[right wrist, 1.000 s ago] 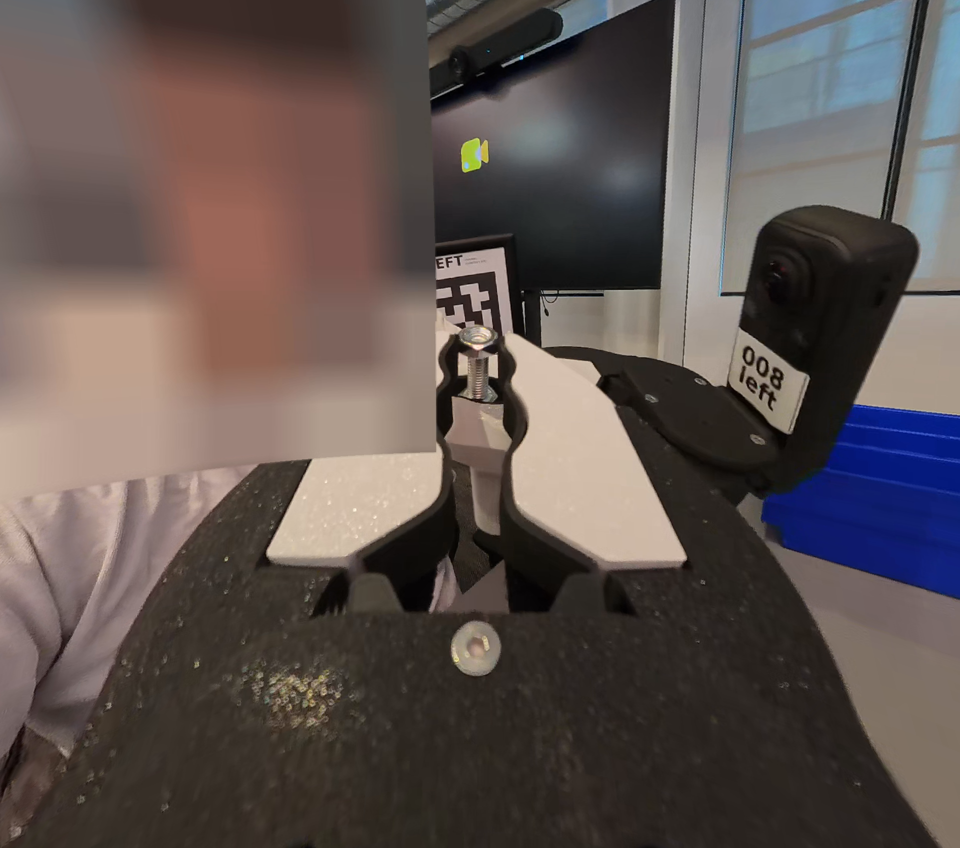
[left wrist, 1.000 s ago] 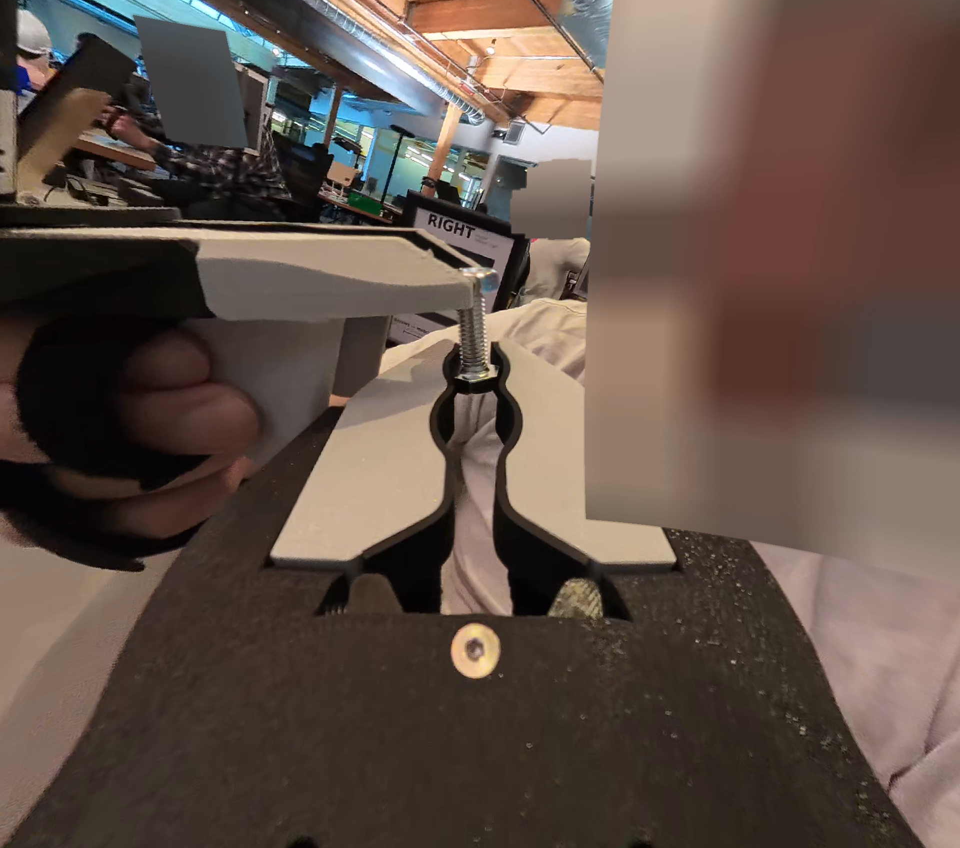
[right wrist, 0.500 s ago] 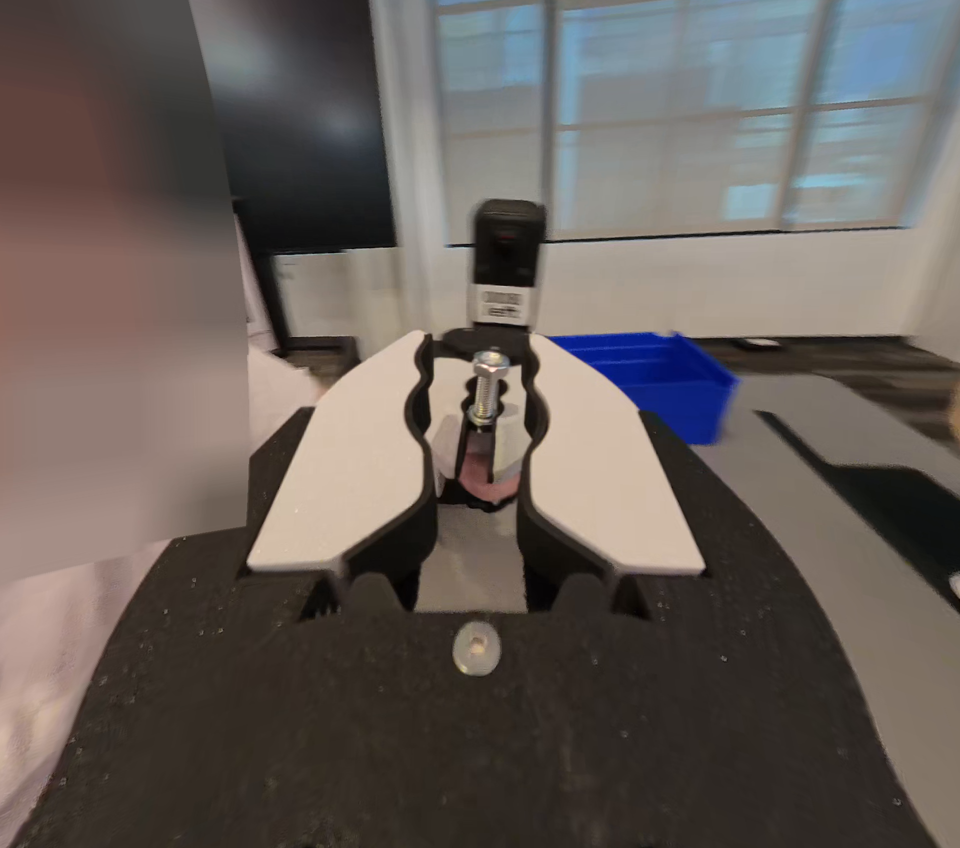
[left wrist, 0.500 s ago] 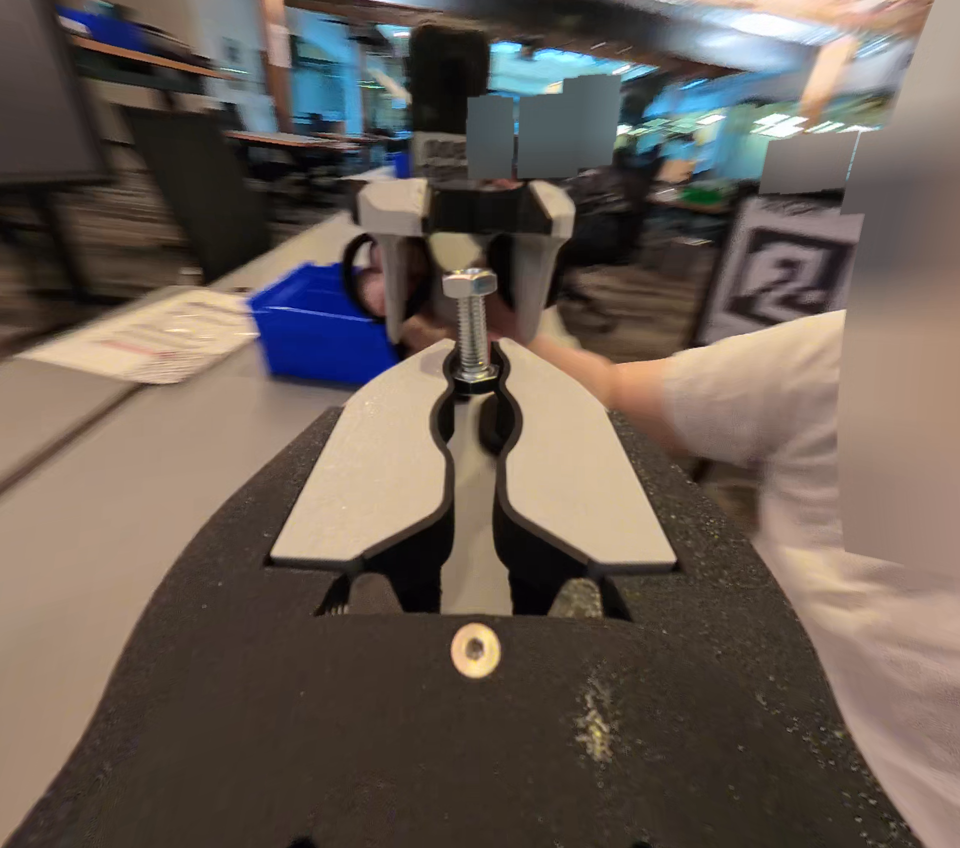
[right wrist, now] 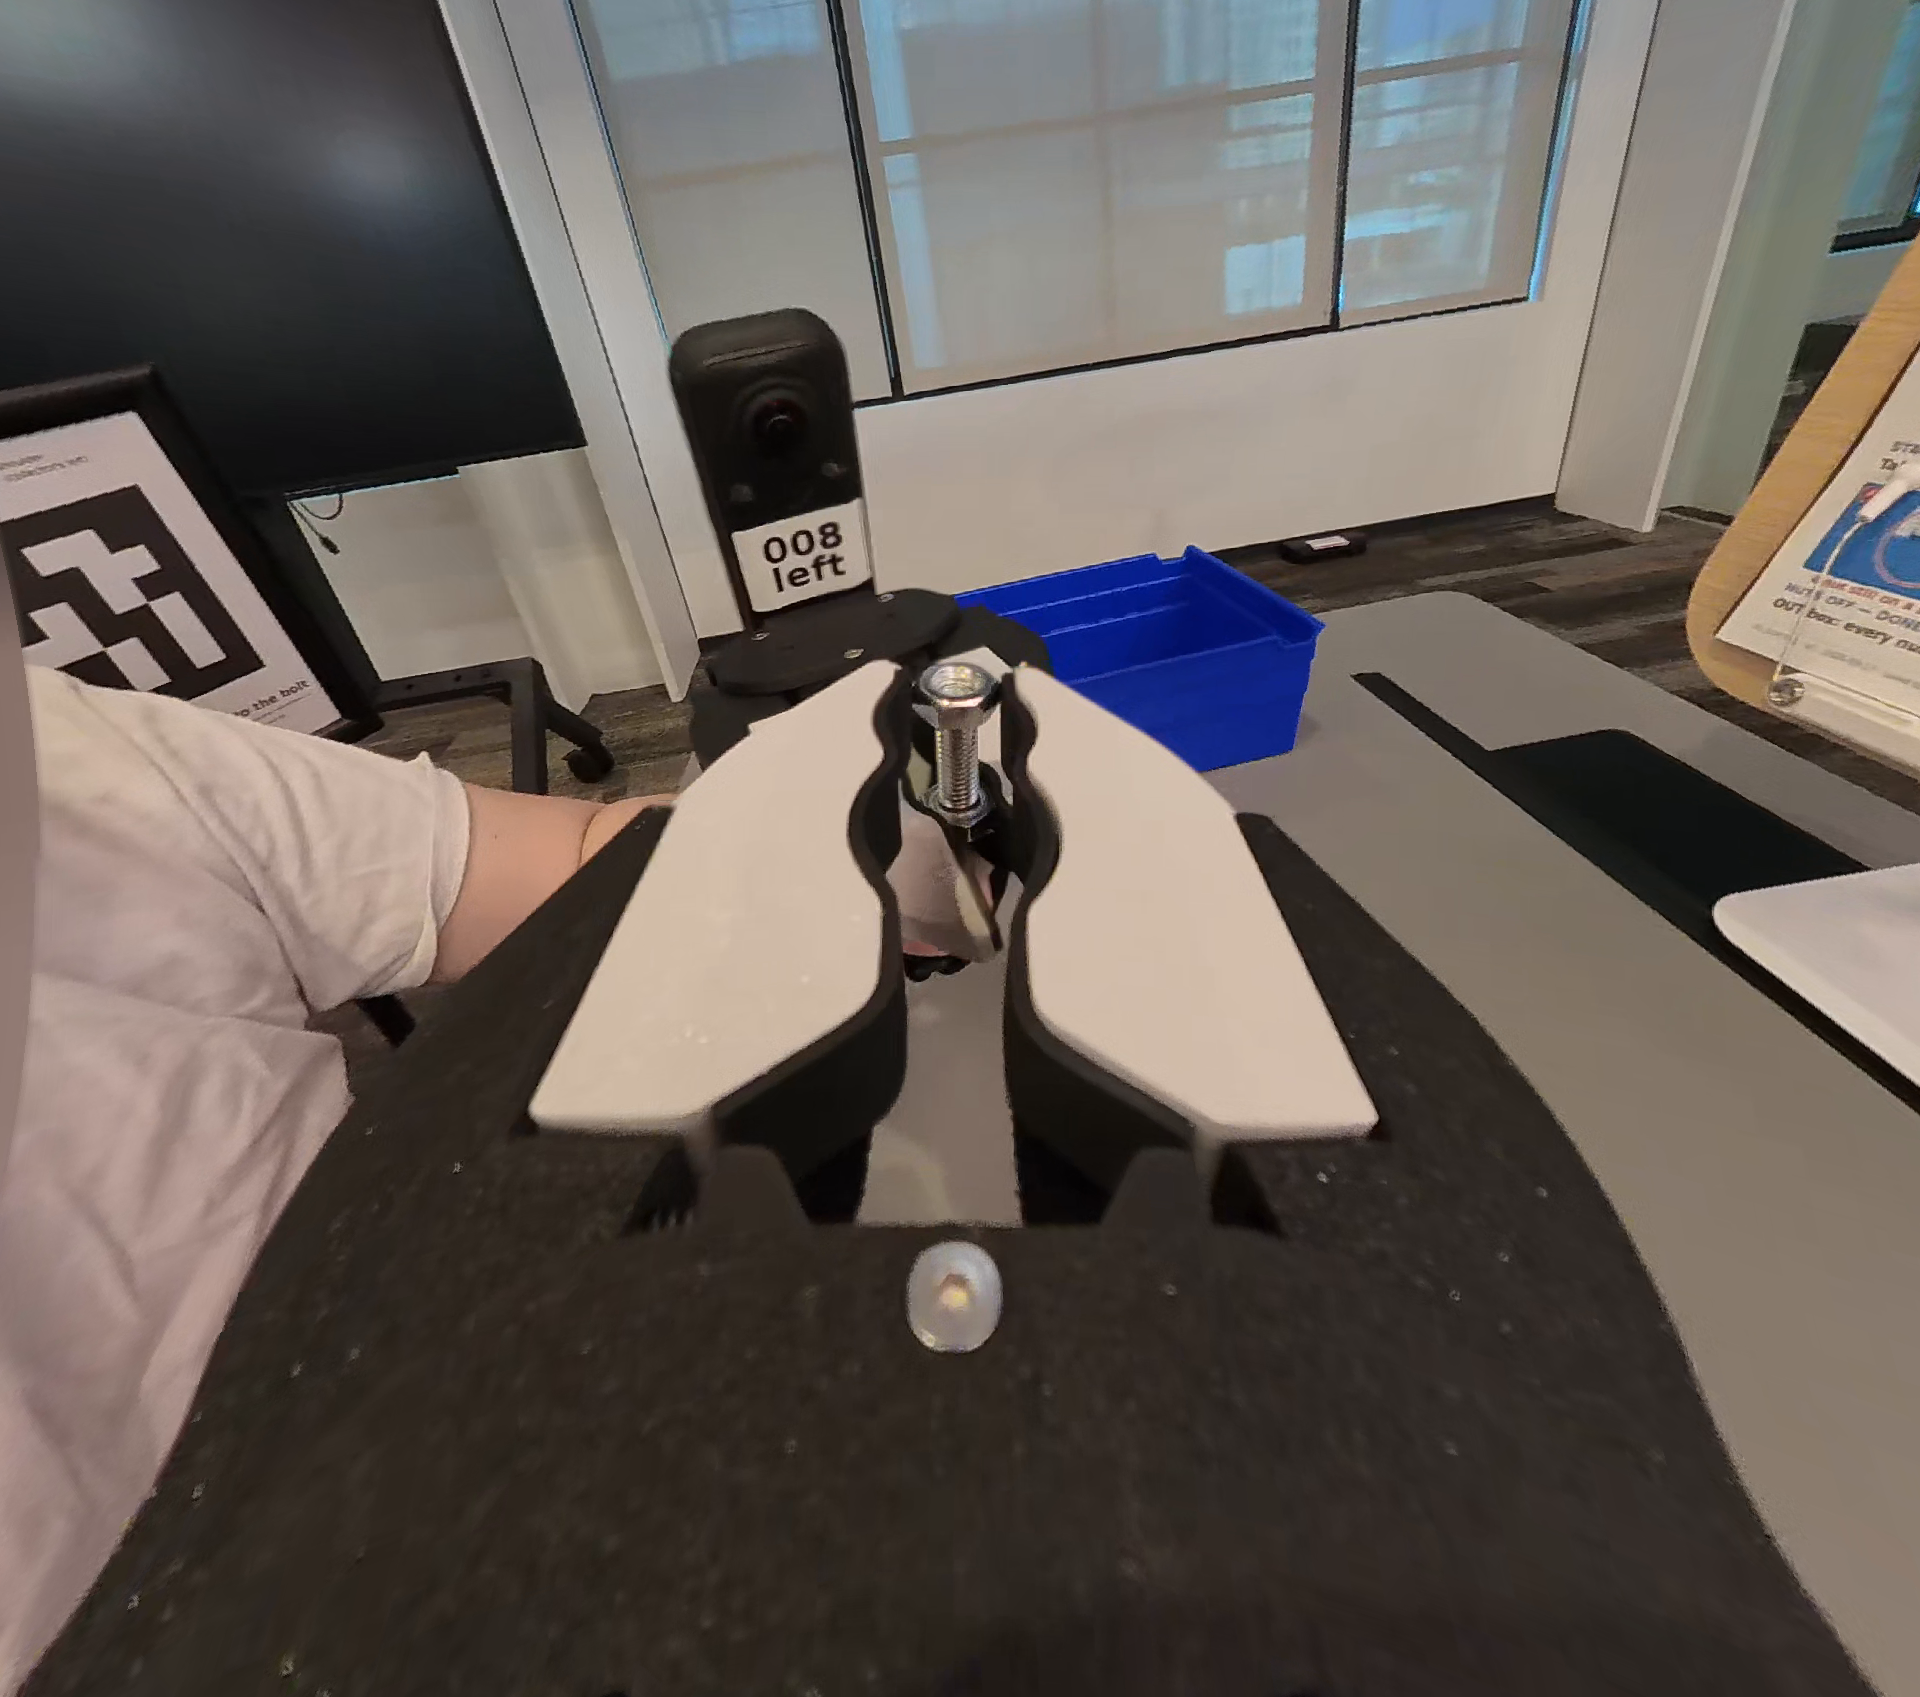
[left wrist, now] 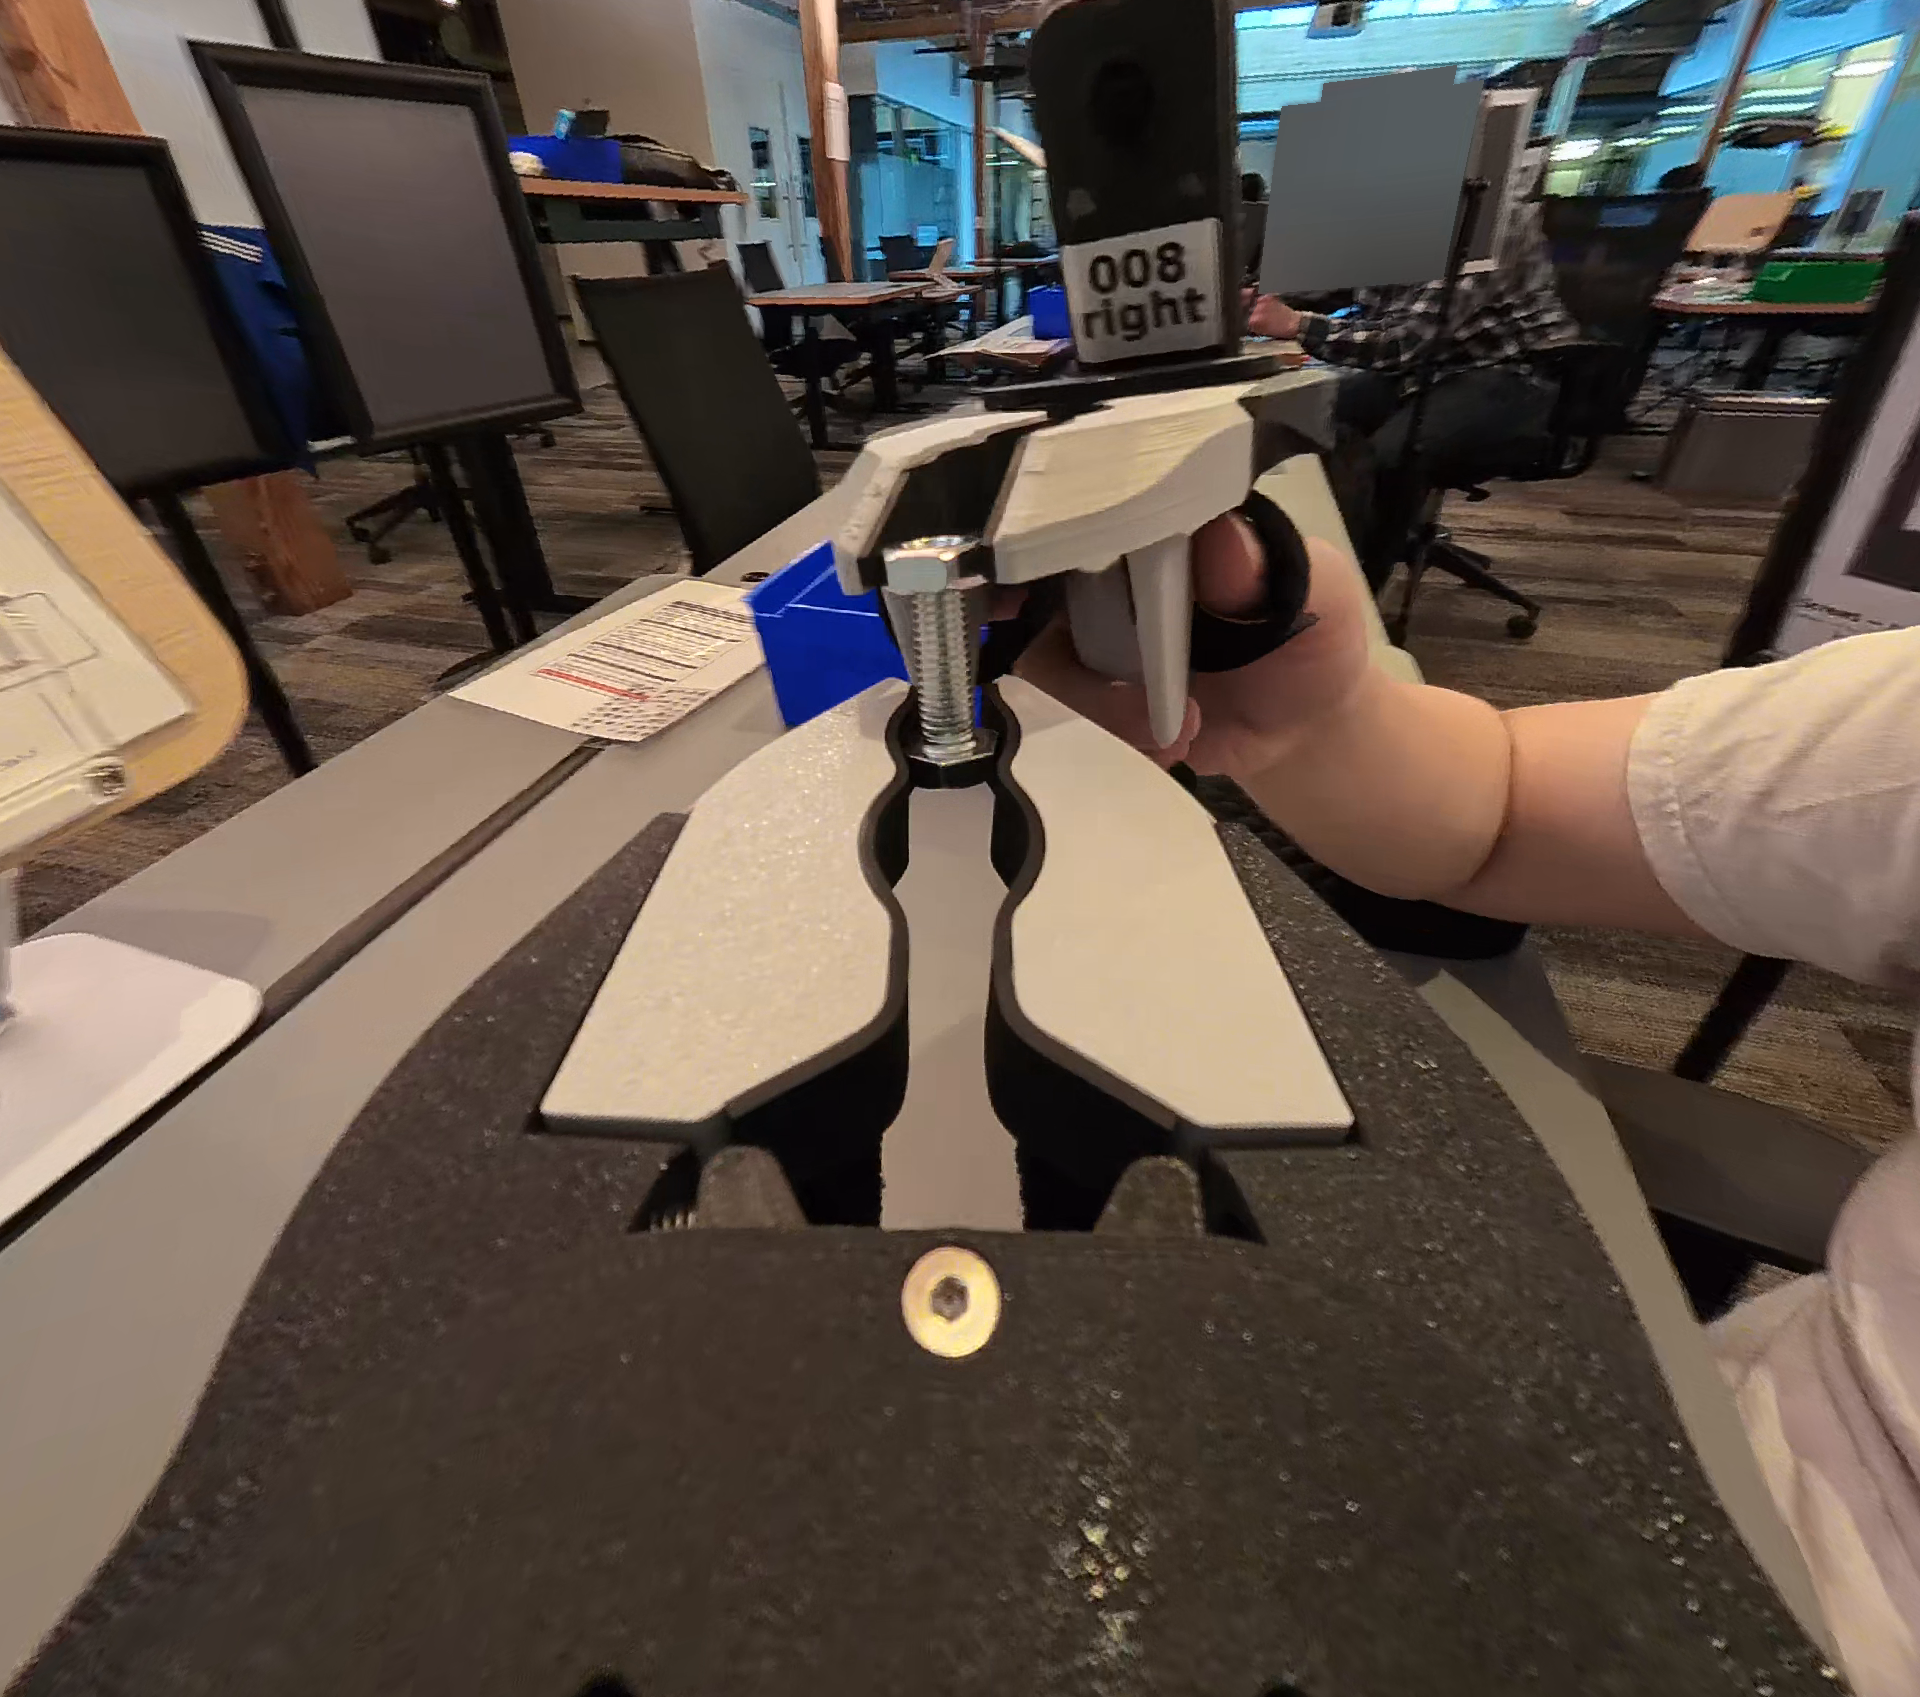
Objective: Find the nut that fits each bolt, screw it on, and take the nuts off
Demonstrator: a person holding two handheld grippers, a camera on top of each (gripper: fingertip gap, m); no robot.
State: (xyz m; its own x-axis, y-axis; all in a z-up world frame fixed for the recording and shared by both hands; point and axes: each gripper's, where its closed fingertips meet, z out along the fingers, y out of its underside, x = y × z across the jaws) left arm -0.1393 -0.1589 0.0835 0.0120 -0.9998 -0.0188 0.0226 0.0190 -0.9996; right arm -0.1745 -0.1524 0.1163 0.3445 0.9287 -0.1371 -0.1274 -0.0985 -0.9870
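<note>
- My left gripper (left wrist: 948, 754) is pinching the nut (left wrist: 948, 752) in its tip notch, at 12 o'clock in the left wrist view.
- My right gripper (right wrist: 956, 697) is closing around the hex head of the bolt (right wrist: 957, 748), at 12 o'clock in the right wrist view; the threaded shank is running down to the nut.
- I am judging this as mid-turn: I should be keeping both tools on one axis, holding the nut still and rotating only the head, without side load on the threads.
- Whether I am tightening or loosening, I cannot tell.
- I am counting one bolt, one nut, two grippers, and one blue bin (right wrist: 1174, 650) on the grey table (right wrist: 1475, 826) at 1 o'clock.
</note>
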